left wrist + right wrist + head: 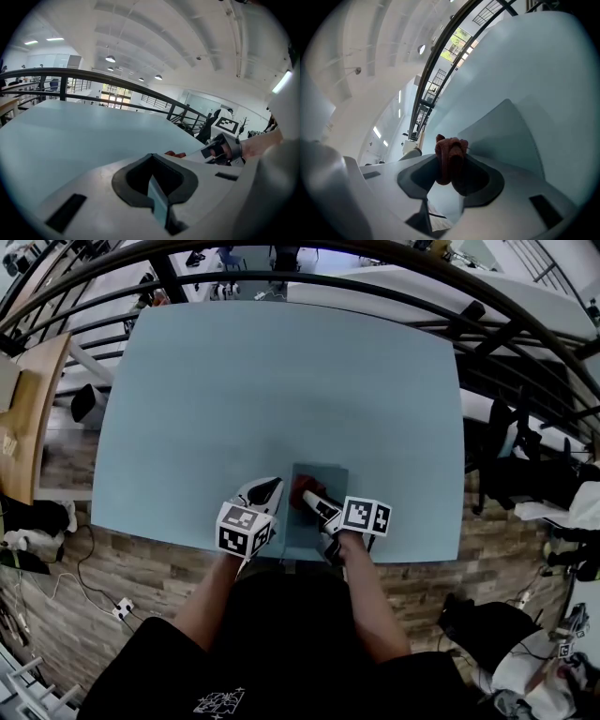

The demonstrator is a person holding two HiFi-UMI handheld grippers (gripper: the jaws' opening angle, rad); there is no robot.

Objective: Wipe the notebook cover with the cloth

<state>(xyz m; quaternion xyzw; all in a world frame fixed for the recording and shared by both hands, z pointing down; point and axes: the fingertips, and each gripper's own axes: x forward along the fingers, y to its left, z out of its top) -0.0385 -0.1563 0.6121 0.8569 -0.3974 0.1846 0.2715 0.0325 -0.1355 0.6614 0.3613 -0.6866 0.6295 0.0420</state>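
Notebook (323,479) lies flat on the table (281,381), at its near edge | right gripper (309,497) pinches the red cloth (450,157) over the notebook cover | left gripper (274,487) just beside the notebook, jaws pressed together.

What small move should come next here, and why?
Probably slide the right claw to the right, so the cloth rubs across the notebook. That claw is shut on the red cloth, which sits at the left part of the cover, so most of the cover lies bare beside it. The left claw seems to pinch the notebook's edge, which should steady it.
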